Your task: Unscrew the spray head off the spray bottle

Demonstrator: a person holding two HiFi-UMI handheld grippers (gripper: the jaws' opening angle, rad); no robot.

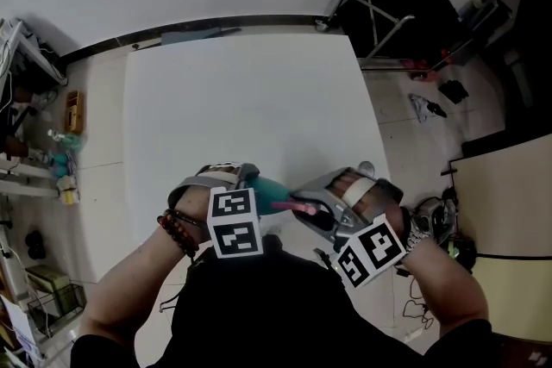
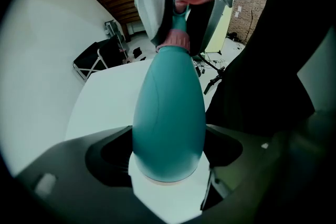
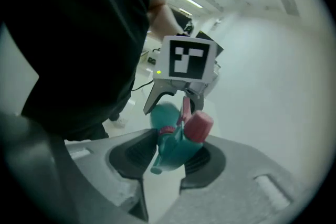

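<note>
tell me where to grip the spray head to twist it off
Grip the teal plastic spray head across its narrow sides, just beyond the pink ribbed collar, coming end-on in line with the neck, as the right claw does. The left claw clamps the teal egg-shaped plastic spray bottle near its base, so both line up for twisting.

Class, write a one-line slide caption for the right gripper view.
Right tongs grip the teal spray head with pink nozzle; left tongs hold the spray bottle beyond.

Teal spray bottle is wearing a teal spray head with pink nozzle and collar; table is showing plain white.
</note>
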